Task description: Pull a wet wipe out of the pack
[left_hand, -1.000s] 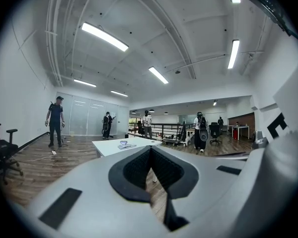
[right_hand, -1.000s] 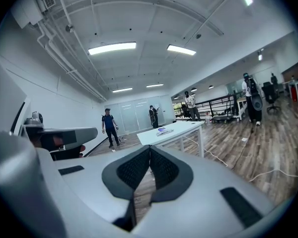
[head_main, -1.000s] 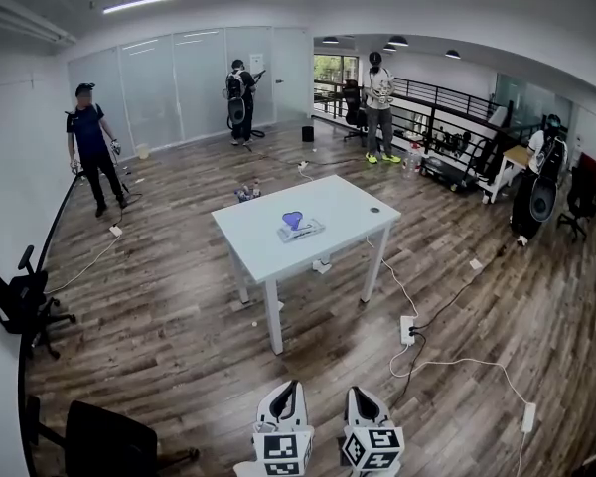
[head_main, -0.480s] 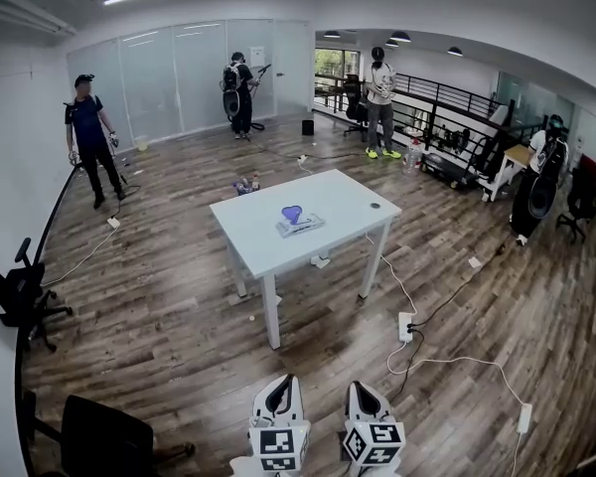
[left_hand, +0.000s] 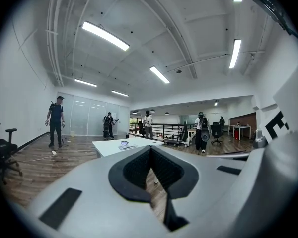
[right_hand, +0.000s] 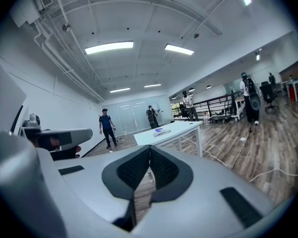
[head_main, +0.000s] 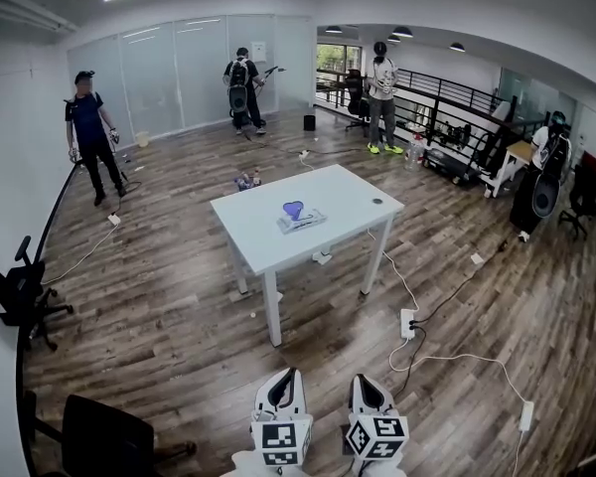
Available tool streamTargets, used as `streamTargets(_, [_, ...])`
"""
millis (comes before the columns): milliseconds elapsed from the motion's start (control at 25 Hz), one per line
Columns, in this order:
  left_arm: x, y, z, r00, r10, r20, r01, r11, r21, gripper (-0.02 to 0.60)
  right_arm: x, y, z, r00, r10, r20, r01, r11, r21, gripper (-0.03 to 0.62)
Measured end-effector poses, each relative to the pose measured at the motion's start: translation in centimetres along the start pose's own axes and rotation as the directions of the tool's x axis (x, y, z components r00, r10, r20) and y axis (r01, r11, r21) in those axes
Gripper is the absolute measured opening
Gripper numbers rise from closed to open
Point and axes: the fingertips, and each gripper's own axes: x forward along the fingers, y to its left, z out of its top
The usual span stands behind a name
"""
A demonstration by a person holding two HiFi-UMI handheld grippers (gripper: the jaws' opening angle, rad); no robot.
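The wet wipe pack (head_main: 301, 223) lies flat in the middle of a white table (head_main: 348, 199), with a blue-purple piece (head_main: 293, 210) standing up on top of it. The table is a few steps ahead of me. My left gripper (head_main: 290, 375) and right gripper (head_main: 361, 379) are side by side at the bottom of the head view, far from the table. Both have their jaws shut with nothing between them. From the left gripper (left_hand: 150, 148) the pack (left_hand: 127, 145) shows small above the jaws. From the right gripper (right_hand: 149, 147) the pack (right_hand: 162, 131) also looks distant.
Wooden floor lies between me and the table. A power strip (head_main: 408, 326) and a white cable (head_main: 467, 362) lie on it to the right. Black office chairs (head_main: 20, 301) stand at the left. Several people stand along the far walls, one of them in dark blue (head_main: 89, 132).
My view has shifted slightly. Both grippers stay shut and in the same place low in front of me. The pack on the table has not moved.
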Motion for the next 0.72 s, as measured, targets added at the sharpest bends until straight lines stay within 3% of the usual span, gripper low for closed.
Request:
streamTargets(360, [2.3,0.1,0.3,1.000,-0.018,0.013,0.018,1.000,0.003,0.009,2.2,-0.9,0.6,1.000,-0.012,0.010,0.012,1.000,0.004,0.009])
streamTargets(560, [3.6,1.0,0.1,1.000,-0.009,-0.001,0.009,0.999,-0.049,0.009,4.1,-0.1,0.8,1.000,0.017,-0.007,-0.017,1.000,-0.008,0.009])
streamTargets(720, [4.8,1.8,0.3,1.000,-0.002,0.000,0.002,0.999,-0.049,0.009,5.6,0.3,1.1,1.000,0.029,-0.005,-0.029,0.999,-0.015,0.009])
